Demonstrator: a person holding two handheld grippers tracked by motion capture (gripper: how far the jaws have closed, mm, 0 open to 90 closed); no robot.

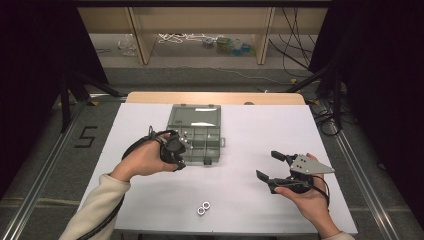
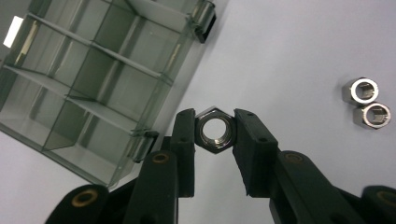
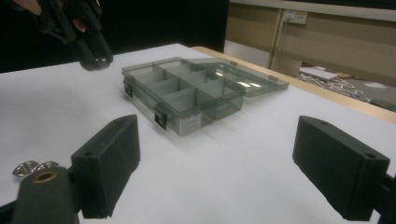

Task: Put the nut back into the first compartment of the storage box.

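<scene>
While my left gripper (image 2: 214, 128) hangs above the worktop (image 1: 240, 200) beside the compartment box (image 1: 197, 137), its fingers (image 2: 184, 140) are clamped on a steel nut (image 2: 214, 129), one pad on each of two opposite flats. I judge that grip sensible: the flats give the pads something square to bite on, and the nut's bore faces the camera, so it should drop flat into a cell. The box sits with its clear lid (image 1: 195, 115) folded back away from me, which leaves all the cells open from above and the near latches toward my hands. Two more nuts (image 1: 203, 208) lie touching each other near the front edge of the worktop, well apart from the box, waiting their turn as I read it. My right gripper (image 1: 274, 167) rests low at the right, its fingers (image 3: 109, 165) wide apart with nothing between them, kept out of the left hand's way.

From the left gripper view I get the grip itself, and the cells of the box looking bare beneath it. From the high view the nut is lost behind my left hand (image 1: 147, 160), but the overall layout is plain. From the right gripper view I get the box side-on, showing its wall height.
</scene>
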